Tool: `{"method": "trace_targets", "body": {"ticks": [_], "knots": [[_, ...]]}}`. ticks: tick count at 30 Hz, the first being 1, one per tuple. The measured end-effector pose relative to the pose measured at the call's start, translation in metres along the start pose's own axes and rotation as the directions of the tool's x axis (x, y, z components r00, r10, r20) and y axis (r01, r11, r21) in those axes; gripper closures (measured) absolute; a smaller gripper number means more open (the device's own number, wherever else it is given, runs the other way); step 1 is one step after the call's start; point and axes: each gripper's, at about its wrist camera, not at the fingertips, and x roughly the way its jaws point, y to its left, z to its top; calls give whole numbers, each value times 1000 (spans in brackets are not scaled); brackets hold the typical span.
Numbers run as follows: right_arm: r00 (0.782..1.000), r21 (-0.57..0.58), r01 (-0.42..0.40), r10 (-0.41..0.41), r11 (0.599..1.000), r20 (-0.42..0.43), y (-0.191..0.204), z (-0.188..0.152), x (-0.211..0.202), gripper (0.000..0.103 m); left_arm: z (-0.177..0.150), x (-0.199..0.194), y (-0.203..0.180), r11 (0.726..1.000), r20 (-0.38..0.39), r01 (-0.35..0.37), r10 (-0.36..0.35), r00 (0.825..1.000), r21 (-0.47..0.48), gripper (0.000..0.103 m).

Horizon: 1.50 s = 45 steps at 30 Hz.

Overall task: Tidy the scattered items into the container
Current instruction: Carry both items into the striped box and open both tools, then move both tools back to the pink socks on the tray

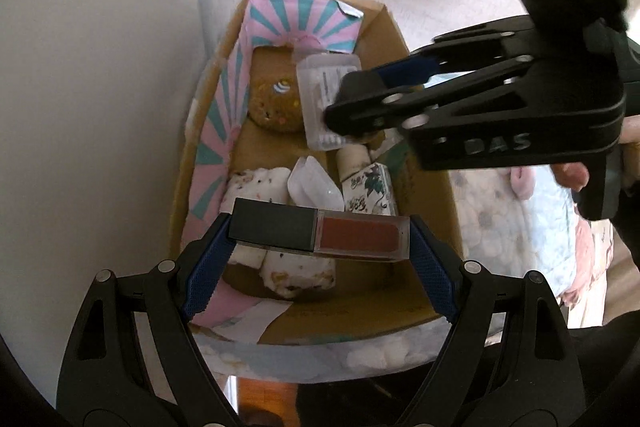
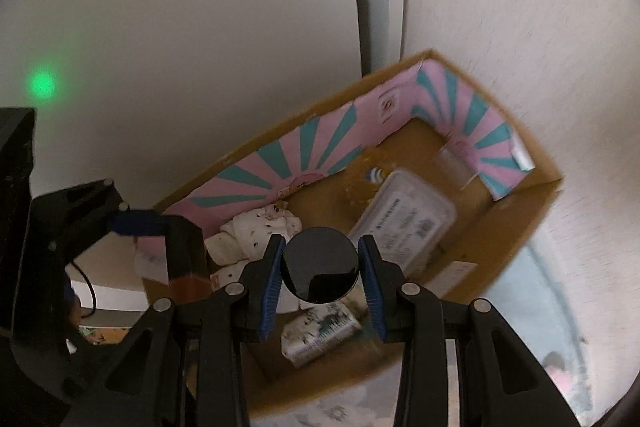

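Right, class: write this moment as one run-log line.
left gripper: shut on lip gloss above box | right gripper: shut on round black lid above box | neither item released yet

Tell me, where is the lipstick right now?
The lipstick is held crosswise in the left gripper, low in the left wrist view, above the near end of the box, over the white rolls.

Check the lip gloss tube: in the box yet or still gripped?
Still gripped. The lip gloss tube lies crosswise between the left hand-held gripper fingers, held above the cardboard box, not resting among the items inside.
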Motion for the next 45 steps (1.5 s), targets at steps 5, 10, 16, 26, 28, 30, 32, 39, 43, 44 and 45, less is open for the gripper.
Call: {"method": "trace_targets", "body": {"ticks": [5,10,16,26,28,30,32,39,43,44,45], "knots": [[1000,11,-9,9,1000,-12,2,4,9,69,-1,9,0,1000,-13,12,-11,1000,11,20],[1000,25,-18,18,1000,10,2,8,6,68,0,11,-4,1000,-19,5,-5,1000,29,20],[999,67,-28,26,997,35,1,11,-5,42,2,4,-12,999,-15,-27,27,1000,43,1],[995,96,-6,-4,995,102,-9,4,-40,42,7,-21,-32,996,33,-33,30,999,79,0],[993,102,-2,-10,995,118,-11,-2,-53,42,7,-25,-39,996,38,-28,25,999,85,0],[992,106,9,-23,994,127,-14,-5,-60,42,6,-28,-46,995,43,-26,22,999,92,0],[990,117,12,-28,993,139,-17,-8,-67,42,8,-31,-53,995,49,-24,19,999,100,0],[974,165,65,-99,984,205,-35,-29,-130,42,23,-48,-76,988,94,-35,21,995,149,0],[961,215,101,-151,971,233,-61,-51,-177,42,38,-60,-94,984,127,-37,15,992,177,0],[958,222,108,-161,969,237,-66,-55,-185,42,42,-63,-101,981,137,-33,7,991,192,0],[954,236,121,-178,964,240,-73,-62,-194,42,44,-66,-107,978,145,-31,1,989,204,0]]}}
